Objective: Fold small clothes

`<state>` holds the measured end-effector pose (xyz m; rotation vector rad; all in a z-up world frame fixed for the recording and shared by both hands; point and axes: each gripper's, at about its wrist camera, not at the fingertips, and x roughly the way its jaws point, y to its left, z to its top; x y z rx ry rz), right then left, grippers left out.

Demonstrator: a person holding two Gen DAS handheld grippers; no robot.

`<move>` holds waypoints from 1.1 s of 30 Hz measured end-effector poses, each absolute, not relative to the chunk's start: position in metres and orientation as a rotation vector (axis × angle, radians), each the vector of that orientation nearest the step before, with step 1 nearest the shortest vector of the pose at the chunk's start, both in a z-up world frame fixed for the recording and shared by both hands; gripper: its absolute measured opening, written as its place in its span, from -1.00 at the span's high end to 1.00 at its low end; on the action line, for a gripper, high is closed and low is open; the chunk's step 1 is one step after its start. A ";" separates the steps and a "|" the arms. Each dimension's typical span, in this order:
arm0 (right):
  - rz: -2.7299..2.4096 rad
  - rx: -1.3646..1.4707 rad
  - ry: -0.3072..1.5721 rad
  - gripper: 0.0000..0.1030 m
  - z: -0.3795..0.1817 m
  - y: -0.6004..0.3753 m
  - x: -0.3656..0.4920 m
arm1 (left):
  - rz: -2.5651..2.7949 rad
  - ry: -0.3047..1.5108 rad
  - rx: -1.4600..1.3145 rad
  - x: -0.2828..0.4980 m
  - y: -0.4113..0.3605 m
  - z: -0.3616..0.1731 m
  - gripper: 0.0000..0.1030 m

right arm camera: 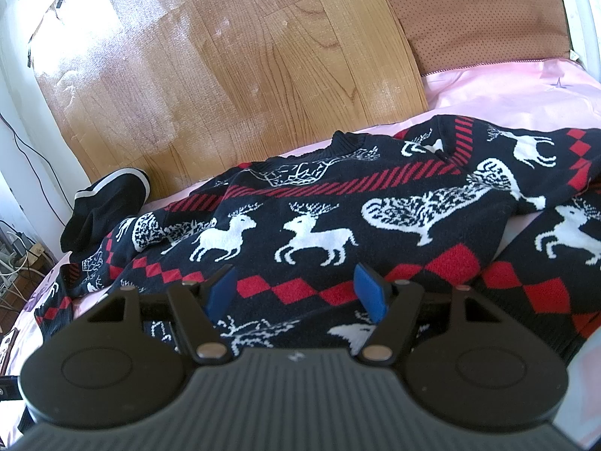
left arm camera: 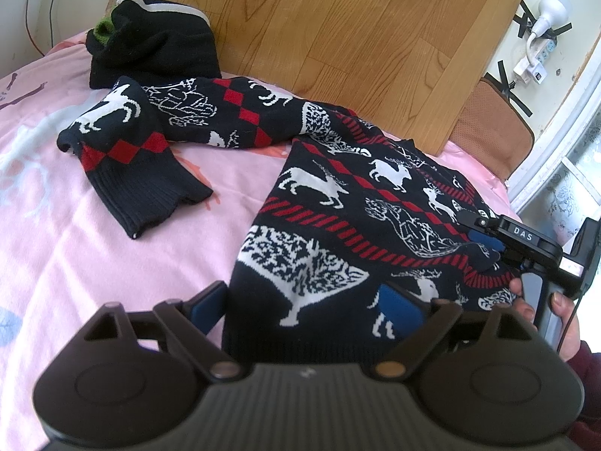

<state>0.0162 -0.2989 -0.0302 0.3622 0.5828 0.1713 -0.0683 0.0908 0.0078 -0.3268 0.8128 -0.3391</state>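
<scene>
A dark navy sweater (left arm camera: pixel 330 218) with white reindeer and red diamonds lies on the pink bedsheet (left arm camera: pixel 75 233). One sleeve (left arm camera: pixel 127 150) stretches left and bends back on itself. My left gripper (left arm camera: pixel 304 304) is open, its blue pads straddling the sweater's near hem. My right gripper (left arm camera: pixel 484 240) shows at the right edge of the left wrist view, low over the sweater's right side. In the right wrist view the right gripper (right arm camera: pixel 296 289) is open over the sweater body (right arm camera: pixel 300 225), blue pads apart, nothing between them.
A folded black garment (left arm camera: pixel 154 41) with a white stripe lies at the head of the bed, also in the right wrist view (right arm camera: pixel 105 206). A wooden headboard (left arm camera: pixel 319 37) stands behind. A brown cushion (right arm camera: pixel 477 15) leans at right. A window and power strip (left arm camera: pixel 533 64) are at right.
</scene>
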 end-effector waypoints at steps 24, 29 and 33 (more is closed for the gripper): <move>0.092 0.447 0.675 -0.58 -0.018 -0.358 -0.117 | -0.395 0.865 -0.296 -0.077 0.091 0.012 -0.22; 0.139 0.251 0.634 0.18 -0.027 -0.302 -0.127 | -0.376 0.870 -0.294 -0.077 0.093 0.011 0.31; 0.148 0.114 0.650 0.78 -0.021 -0.276 -0.117 | -0.389 0.907 -0.297 -0.076 0.092 0.010 0.75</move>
